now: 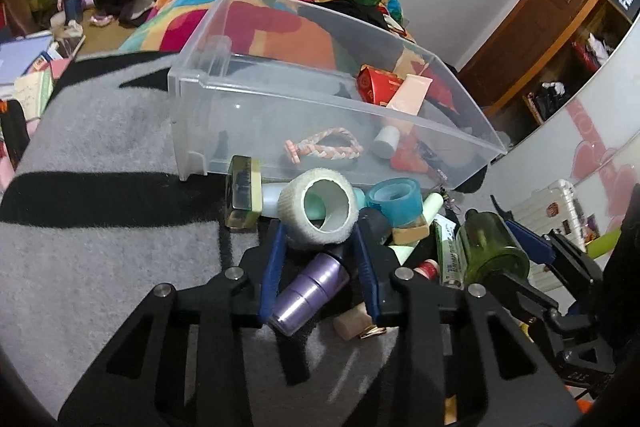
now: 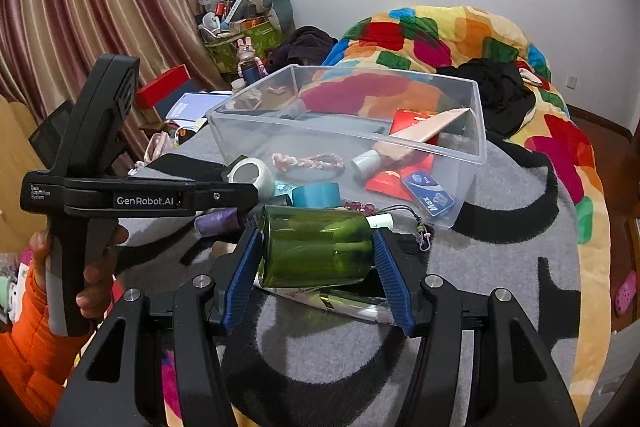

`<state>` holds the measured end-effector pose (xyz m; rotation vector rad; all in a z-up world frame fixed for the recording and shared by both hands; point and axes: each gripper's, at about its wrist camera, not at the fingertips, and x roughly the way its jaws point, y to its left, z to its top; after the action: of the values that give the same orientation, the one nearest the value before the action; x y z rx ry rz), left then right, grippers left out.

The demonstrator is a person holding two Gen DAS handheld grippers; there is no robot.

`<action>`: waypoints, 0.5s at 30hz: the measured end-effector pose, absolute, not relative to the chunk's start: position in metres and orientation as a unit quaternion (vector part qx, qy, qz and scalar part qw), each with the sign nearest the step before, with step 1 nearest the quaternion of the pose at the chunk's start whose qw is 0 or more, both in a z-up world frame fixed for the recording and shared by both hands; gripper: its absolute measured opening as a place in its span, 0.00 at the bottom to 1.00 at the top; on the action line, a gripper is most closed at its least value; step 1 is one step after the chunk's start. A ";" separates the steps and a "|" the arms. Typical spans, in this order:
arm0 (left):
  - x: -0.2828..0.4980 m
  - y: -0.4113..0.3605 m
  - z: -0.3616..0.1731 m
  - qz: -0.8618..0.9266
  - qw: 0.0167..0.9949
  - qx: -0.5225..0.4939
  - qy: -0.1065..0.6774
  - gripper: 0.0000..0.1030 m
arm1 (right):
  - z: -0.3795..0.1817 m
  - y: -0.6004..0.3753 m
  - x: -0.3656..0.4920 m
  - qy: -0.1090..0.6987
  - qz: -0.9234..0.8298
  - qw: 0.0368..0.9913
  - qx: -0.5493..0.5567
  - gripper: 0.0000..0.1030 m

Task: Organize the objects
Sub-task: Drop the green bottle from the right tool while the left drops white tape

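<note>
While the green bottle lies crosswise between the right gripper jaws, its long axis running from one blue pad to the other, it is clamped end to end just above the pile on the grey blanket. Beside it, the left gripper holds the white tape roll in narrow jaws, hole facing the camera. Straight ahead of both sits the clear bin, nearer the tape roll, partly filled already
</note>
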<state>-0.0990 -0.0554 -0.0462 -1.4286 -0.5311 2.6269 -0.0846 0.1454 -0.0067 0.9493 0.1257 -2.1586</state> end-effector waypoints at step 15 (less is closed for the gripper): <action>-0.074 -0.031 -0.011 0.909 0.033 -0.409 -0.074 0.31 | 0.007 0.154 -0.088 0.045 -0.862 0.364 0.349 0.52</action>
<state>-0.0742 -0.0305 -0.0114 -1.2599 -0.2286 2.7966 -0.0879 0.1537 0.0068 0.8986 0.1148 -2.2187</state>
